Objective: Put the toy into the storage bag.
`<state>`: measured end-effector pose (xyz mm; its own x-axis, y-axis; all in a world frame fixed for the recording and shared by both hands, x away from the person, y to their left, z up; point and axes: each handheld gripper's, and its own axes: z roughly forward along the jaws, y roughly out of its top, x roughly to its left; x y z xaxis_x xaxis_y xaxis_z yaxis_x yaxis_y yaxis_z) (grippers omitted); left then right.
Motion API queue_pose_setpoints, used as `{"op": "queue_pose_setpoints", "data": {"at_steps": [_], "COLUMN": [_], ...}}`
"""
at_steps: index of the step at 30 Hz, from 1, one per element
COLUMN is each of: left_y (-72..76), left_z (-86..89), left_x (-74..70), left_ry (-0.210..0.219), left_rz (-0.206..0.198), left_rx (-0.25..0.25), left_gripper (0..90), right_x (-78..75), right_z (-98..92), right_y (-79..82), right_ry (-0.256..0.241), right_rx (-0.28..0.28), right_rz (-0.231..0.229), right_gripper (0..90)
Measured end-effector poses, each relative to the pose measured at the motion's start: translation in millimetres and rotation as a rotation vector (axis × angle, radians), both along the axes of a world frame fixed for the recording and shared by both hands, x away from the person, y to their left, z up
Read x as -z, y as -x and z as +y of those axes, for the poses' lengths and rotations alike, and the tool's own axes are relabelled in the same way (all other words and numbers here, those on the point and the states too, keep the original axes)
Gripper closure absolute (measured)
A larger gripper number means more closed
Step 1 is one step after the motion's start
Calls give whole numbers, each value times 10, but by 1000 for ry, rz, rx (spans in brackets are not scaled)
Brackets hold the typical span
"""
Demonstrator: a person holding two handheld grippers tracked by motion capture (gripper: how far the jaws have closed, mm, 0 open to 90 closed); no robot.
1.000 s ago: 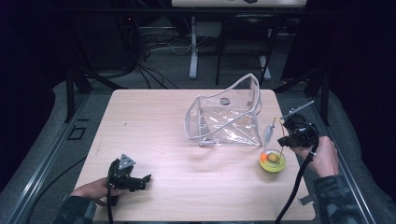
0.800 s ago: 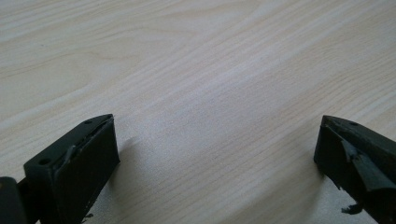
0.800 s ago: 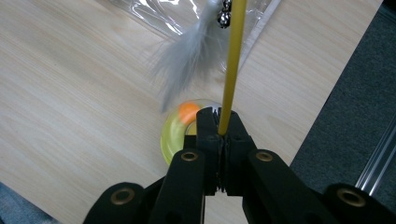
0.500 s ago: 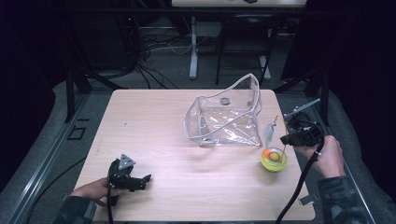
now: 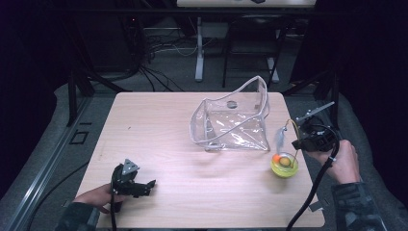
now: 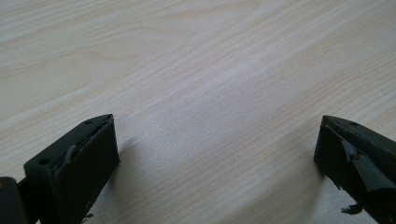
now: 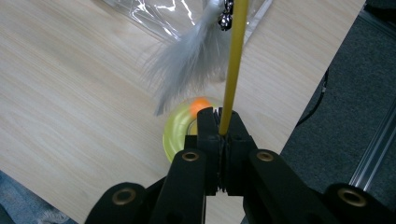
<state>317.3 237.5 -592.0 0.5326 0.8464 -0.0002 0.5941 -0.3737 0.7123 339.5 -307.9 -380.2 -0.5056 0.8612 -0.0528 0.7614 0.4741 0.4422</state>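
A yellow round toy base (image 5: 284,166) with an orange ball (image 5: 276,158) sits near the table's right edge. A thin yellow wand (image 7: 231,60) rises from it and carries a grey-white feather (image 7: 191,60) and small dark beads. My right gripper (image 7: 219,119) is shut on the wand just above the base (image 7: 176,133); in the high view this gripper (image 5: 299,142) sits to the right of the feather (image 5: 280,136). My left gripper (image 5: 146,185) rests at the front left of the table. Its jaws stand wide apart (image 6: 217,154) over bare wood.
A clear plastic bag (image 5: 235,120) lies crumpled and open at the middle back of the table, just left of the toy; its edge (image 7: 187,14) lies beyond the feather. The table's right edge (image 5: 308,159) and the dark floor are close by the right hand.
My right gripper has drifted slightly to the right with the wand in it, and the feather has swung a little. The left gripper has not moved.
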Motion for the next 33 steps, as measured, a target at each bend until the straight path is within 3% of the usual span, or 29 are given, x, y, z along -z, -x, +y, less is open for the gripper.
{"op": "queue_pose_setpoints", "data": {"at_steps": [15, 16, 17, 22, 23, 24, 33], "left_y": [-1, 0, 0, 0, 0, -1, -2], "left_z": [1, 0, 0, 0, 0, 1, 3], "left_x": [-1, 0, 0, 0, 0, 0, -2], "left_ry": [-2, 0, 0, -1, -1, -2, -5], "left_rz": [-1, 0, 0, 0, 0, -1, -1], "left_rx": [2, 0, 0, 0, 0, 1, 4], "left_gripper": [0, 0, 0, 0, 0, 0, 0], "right_x": [-54, -97, -92, -101, -101, -151, -194], "right_z": [-44, -70, -62, -60, -60, -51, -65], "right_y": [-124, -143, -151, -203, -203, -211, -268], "right_ry": [5, -24, -7, -42, -42, 24, 32], "right_rx": [19, -15, -3, 0, 0, 26, 29], "right_rz": [-5, 62, 30, -23, -23, -9, -5], "right_gripper": [888, 887, 887, 887, 887, 887, 887]}}
